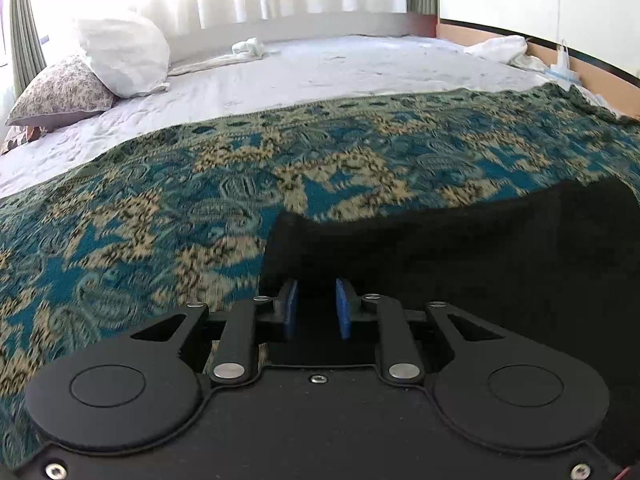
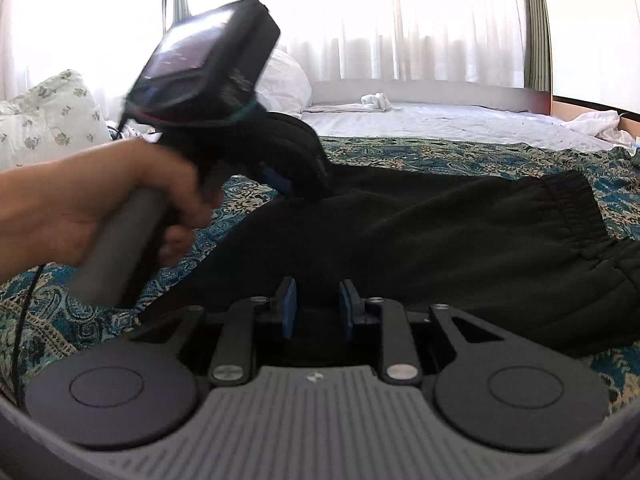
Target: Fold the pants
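Observation:
Black pants (image 2: 440, 240) lie spread on a teal and beige patterned bedspread (image 2: 460, 156), their elastic waistband (image 2: 572, 196) at the right. In the right wrist view my right gripper (image 2: 317, 307) is shut on the near edge of the pants, with black fabric between its blue pads. A person's hand (image 2: 80, 200) holds my left gripper (image 2: 296, 190), which pinches a raised fold of the pants at the left. In the left wrist view the left gripper (image 1: 317, 308) has dark pants (image 1: 460, 248) cloth bunched between its narrow-set pads.
Beyond the bedspread (image 1: 160, 220) a white sheet (image 1: 320, 68) covers the bed. A white pillow (image 1: 124, 56) and a floral pillow (image 1: 60, 92) sit at the far left, and a small crumpled white cloth (image 1: 248, 46) lies near the far edge. A wooden bed frame (image 1: 600, 76) runs along the right.

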The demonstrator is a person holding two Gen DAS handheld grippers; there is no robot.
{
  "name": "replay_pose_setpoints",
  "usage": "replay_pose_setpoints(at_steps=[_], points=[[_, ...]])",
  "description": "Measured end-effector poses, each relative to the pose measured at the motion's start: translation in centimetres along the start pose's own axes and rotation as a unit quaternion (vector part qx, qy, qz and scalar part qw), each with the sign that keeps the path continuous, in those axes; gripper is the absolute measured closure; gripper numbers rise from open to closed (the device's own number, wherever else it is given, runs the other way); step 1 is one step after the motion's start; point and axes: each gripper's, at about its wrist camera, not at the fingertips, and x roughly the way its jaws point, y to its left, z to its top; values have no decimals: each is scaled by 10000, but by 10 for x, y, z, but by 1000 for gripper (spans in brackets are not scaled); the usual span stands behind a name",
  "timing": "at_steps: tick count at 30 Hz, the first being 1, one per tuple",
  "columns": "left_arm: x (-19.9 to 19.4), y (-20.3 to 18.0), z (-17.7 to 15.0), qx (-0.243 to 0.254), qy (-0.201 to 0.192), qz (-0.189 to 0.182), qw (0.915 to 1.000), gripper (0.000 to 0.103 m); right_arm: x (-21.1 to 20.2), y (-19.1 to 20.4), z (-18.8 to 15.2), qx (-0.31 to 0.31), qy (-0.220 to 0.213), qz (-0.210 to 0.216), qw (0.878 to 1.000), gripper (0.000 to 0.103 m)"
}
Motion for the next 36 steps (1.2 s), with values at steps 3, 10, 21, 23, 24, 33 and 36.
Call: replay_pose_setpoints(at_steps=[3,10,21,23,24,33,36], points=[[6,1,7,53,-186,144,9997,82,0,-2,0,43,11,34,10000,73],[42,17,26,-409,28,334,9986,79,0,-2,-3,-40,-15,30,10000,73],[-6,35,47,-789,-375,377,9955,56,-19,-21,7,553,-85,341,9979,45],[-30,30,39,-630,-511,329,9962,46,-30,-29,8,676,-207,269,9971,43],[-43,27,32,-577,-592,324,9961,39,-36,-33,8,698,-271,177,9970,40],[-135,-32,-68,-486,-856,137,9951,17,-71,-70,0,448,-322,-749,9957,29],[-152,-52,-98,-496,-768,217,9956,15,-76,-74,-8,282,-220,-956,9948,28]])
